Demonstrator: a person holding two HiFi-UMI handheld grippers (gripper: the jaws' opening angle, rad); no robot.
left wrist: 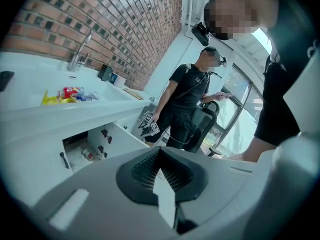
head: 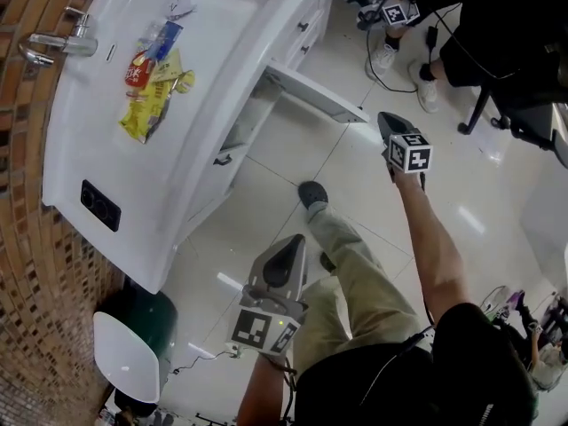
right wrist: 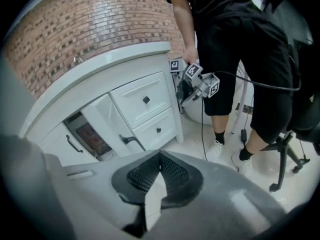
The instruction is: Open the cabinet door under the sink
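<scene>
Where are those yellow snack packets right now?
The snack packets lie at the head view's upper left, inside the white sink, just right of the chrome tap.

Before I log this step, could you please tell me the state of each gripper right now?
Left gripper: closed, holding nothing.
Right gripper: closed, holding nothing.
</scene>
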